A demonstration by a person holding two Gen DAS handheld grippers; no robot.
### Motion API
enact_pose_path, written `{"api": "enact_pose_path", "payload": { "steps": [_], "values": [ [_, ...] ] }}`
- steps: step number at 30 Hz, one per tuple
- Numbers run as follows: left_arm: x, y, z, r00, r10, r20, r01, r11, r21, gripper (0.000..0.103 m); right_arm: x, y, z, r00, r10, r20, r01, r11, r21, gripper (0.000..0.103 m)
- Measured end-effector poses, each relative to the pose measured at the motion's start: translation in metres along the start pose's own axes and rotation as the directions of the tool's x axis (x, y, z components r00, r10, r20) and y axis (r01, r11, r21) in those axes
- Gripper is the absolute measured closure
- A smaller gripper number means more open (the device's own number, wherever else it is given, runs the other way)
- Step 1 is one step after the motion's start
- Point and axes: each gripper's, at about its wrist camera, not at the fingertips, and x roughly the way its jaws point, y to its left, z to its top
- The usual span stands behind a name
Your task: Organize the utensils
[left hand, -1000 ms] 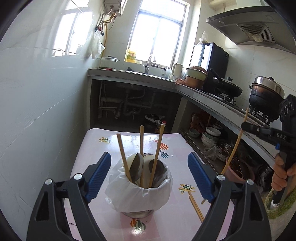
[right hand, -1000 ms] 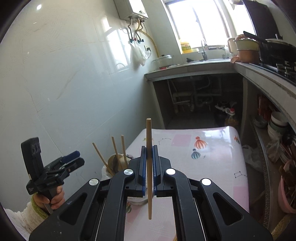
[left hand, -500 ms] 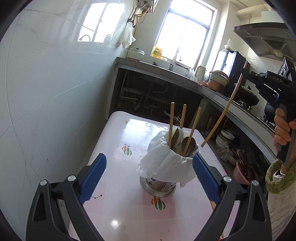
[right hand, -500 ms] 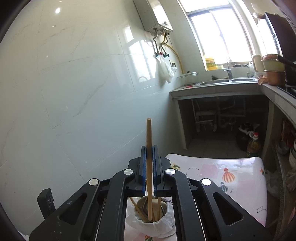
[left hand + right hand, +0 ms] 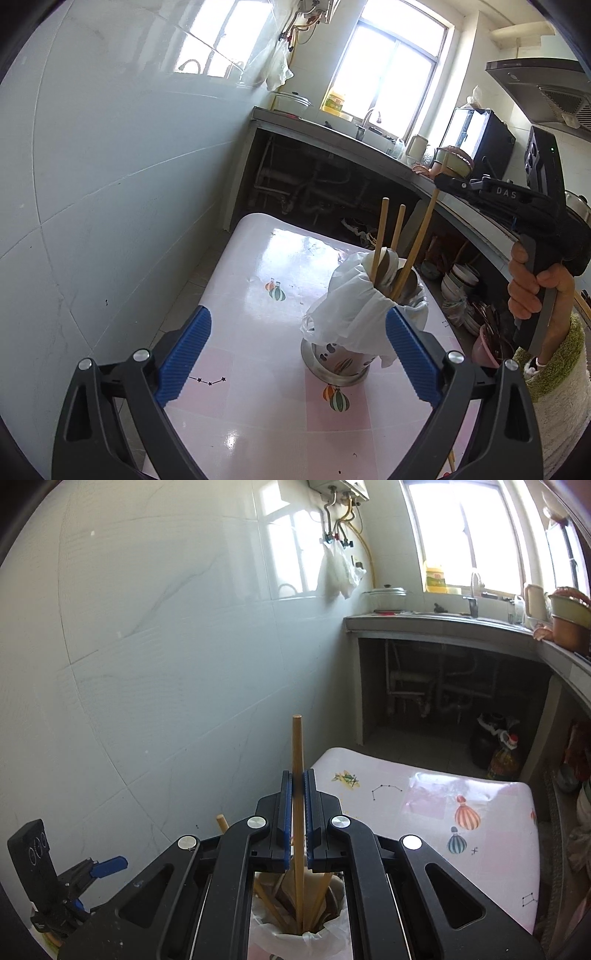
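Observation:
A metal utensil holder (image 5: 338, 363) lined with a white plastic bag (image 5: 351, 317) stands on the pink table (image 5: 258, 280). It holds chopsticks (image 5: 380, 236) and spoons (image 5: 388, 264). My right gripper (image 5: 297, 801) is shut on a wooden chopstick (image 5: 297, 746), held upright with its lower end inside the holder (image 5: 303, 938). In the left wrist view the right gripper (image 5: 443, 182) holds that chopstick (image 5: 421, 236) slanting down into the holder. My left gripper (image 5: 295, 354) is open and empty, with the holder just inside its right finger.
A tiled wall (image 5: 110, 166) runs along the table's left side. A counter (image 5: 369, 144) with sink, pots and stove lies behind and to the right. Bowls (image 5: 461, 277) sit under the counter. Another chopstick (image 5: 451, 459) lies on the table's near right edge.
The right gripper has carried its chopstick over the holder and lowered the tip into it. The left gripper has shifted left, so the holder now sits toward its right finger.

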Motion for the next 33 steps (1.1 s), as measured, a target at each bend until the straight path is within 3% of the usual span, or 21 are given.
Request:
{"api": "enact_pose_path", "payload": {
  "steps": [11, 16, 21, 27, 30, 33],
  "values": [
    [0.005, -0.004, -0.005, 1.0, -0.008, -0.016, 0.008, 1.0, 0.016, 0.009, 0.039, 0.01, -0.037, 0.986, -0.016, -0.164, 0.008, 0.999, -0.046, 0.099],
    [0.012, -0.017, -0.013, 0.999, 0.001, -0.034, 0.001, 0.999, 0.053, 0.008, 0.037, 0.006, -0.036, 0.984, 0.017, -0.176, -0.02, 1.0, -0.018, 0.097],
    [0.017, -0.034, -0.024, 0.998, -0.001, -0.058, 0.007, 0.995, 0.099, 0.007, 0.006, -0.006, -0.037, 0.991, 0.052, -0.124, -0.049, 0.998, 0.031, 0.08],
    [0.02, -0.055, -0.035, 0.997, -0.018, -0.08, 0.031, 0.987, 0.16, 0.007, -0.057, -0.033, -0.06, 0.998, 0.047, -0.044, -0.042, 0.993, 0.113, 0.072],
    [0.025, -0.065, -0.042, 0.994, -0.037, -0.099, 0.055, 0.981, 0.186, 0.006, -0.076, -0.052, -0.088, 0.997, -0.011, -0.074, 0.023, 0.987, 0.161, 0.072],
    [0.034, -0.079, -0.051, 0.989, -0.053, -0.137, 0.081, 0.975, 0.209, 0.006, -0.082, -0.07, -0.127, 0.985, -0.074, -0.158, 0.107, 0.971, 0.216, 0.072]
  ]
}}
